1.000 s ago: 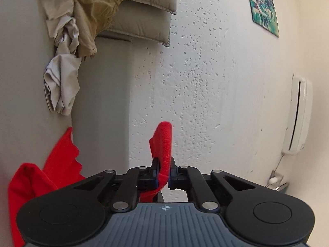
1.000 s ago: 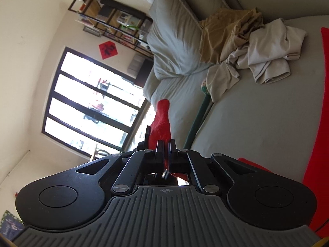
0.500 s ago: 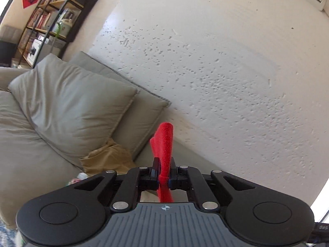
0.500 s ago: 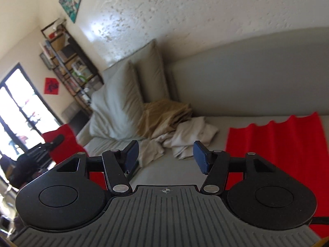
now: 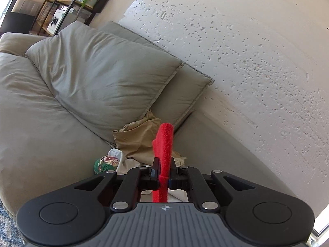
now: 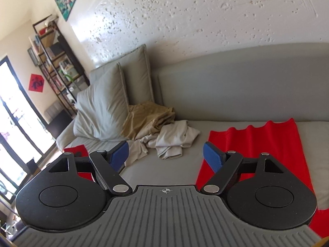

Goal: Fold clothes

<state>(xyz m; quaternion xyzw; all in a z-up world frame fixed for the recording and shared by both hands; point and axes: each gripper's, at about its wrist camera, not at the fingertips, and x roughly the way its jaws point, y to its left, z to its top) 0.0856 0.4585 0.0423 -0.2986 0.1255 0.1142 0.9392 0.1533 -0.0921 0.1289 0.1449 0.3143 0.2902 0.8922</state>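
Grey sofa (image 6: 236, 94) cushions fill both views, set against a rough white wall (image 6: 205, 16), with a dark bookshelf (image 6: 55, 61) and a bright window (image 6: 12, 123) off to one side. Two large grey pillows (image 5: 98, 78) lean in the sofa corner, and beside them lies a heap of unfolded clothes: a tan garment (image 6: 148, 119) touching the pillows and a pale beige one (image 6: 174, 140) spilling forward from it. In the right wrist view a red cloth (image 6: 263, 150) is spread flat on the seat, its far edge rippled, well apart from the heap. The right claw (image 6: 166, 154) stands wide, its blue pads (image 6: 211, 156) empty above the seat. The left claw (image 5: 163, 175) is closed tight on a fold of red fabric (image 5: 163, 144), which sticks up between the fingers and hangs below them.
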